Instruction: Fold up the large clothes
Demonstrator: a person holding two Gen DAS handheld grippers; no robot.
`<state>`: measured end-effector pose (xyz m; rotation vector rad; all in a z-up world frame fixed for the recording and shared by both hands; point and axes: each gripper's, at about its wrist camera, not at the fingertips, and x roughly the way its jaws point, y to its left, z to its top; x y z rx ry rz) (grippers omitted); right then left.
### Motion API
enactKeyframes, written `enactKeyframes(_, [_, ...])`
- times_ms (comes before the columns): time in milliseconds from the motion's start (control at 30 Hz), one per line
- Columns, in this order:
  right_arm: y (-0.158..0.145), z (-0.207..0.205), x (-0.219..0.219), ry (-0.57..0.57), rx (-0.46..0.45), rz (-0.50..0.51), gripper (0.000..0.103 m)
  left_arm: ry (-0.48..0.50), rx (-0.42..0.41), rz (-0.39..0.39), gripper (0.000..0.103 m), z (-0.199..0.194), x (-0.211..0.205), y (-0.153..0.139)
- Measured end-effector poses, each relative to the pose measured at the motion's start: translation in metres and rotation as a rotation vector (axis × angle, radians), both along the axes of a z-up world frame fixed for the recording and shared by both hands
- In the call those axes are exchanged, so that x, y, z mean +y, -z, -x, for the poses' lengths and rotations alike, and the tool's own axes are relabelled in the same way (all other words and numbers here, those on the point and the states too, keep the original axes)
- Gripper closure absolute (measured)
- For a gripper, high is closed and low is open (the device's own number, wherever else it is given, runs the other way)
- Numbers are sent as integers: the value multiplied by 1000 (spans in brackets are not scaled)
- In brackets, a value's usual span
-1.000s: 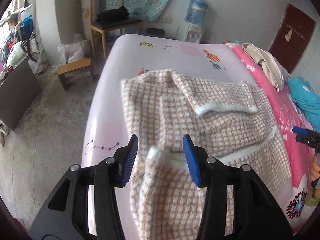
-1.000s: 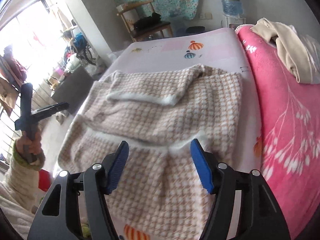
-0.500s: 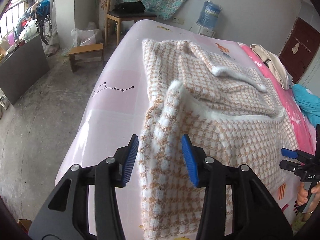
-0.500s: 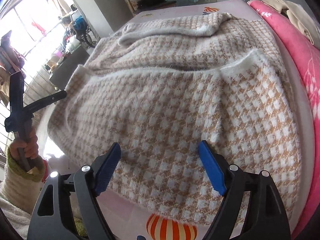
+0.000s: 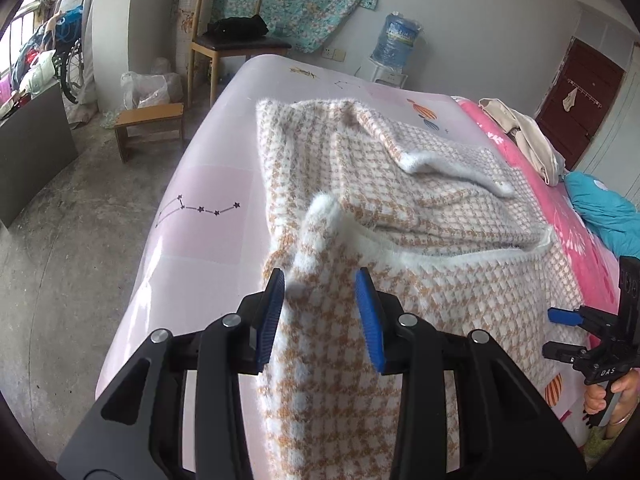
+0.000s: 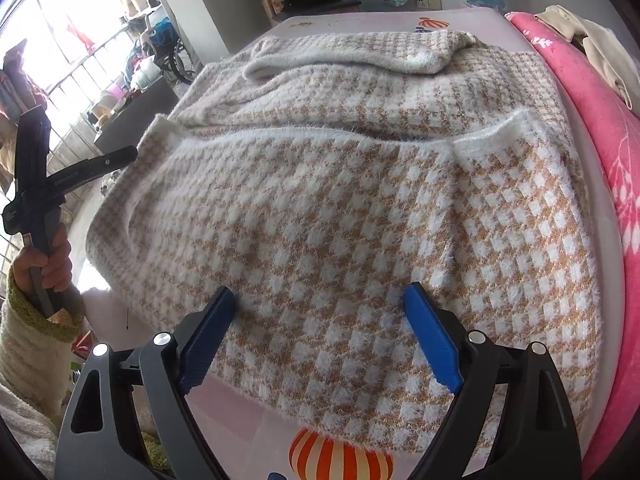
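Note:
A fuzzy tan-and-white checked sweater [image 5: 420, 208] lies spread on the pink bed sheet [image 5: 208, 216], its lower part folded up over the body. One sleeve lies across the top [image 6: 360, 52]. My left gripper [image 5: 320, 308] is over the sweater's left edge. A raised strip of fabric with a white corner [image 5: 322, 210] runs between its blue pads, and the jaws are closing on it. My right gripper [image 6: 320, 332] hovers low over the near hem [image 6: 340, 412]. Its jaws are opening wide, and the fabric lies flat under them, not pinched.
A pink floral blanket [image 6: 600, 128] runs along the right side with a beige garment [image 5: 528, 140] and a teal cloth [image 5: 608, 216] on it. The bed's left edge drops to a concrete floor with a wooden stool [image 5: 152, 120], a chair [image 5: 236, 44] and a water dispenser [image 5: 396, 40].
Both grippers sank toward the bed and the folded part settled on the sweater. The right jaws spread wider and its fabric now lies flat. The left jaws narrowed on the raised edge.

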<state>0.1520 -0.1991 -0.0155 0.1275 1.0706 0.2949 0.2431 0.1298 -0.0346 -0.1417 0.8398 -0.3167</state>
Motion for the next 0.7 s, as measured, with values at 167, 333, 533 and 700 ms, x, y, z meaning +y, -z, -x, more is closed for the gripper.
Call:
enactKeyframes(167, [2, -1, -1, -4, -2, -8, 17, 20, 54, 21, 69, -19, -1, 10])
enactKeyframes(333, [2, 0, -1, -7, -8, -4, 17, 33, 58, 31, 69, -20, -1, 12])
enactKeyframes(533, [2, 1, 1, -15, -7, -4, 14, 78, 80, 118, 69, -19, 2, 10])
enactKeyframes(700, [2, 1, 1, -14, -11, -7, 14, 111, 83, 97, 69, -10, -3, 10])
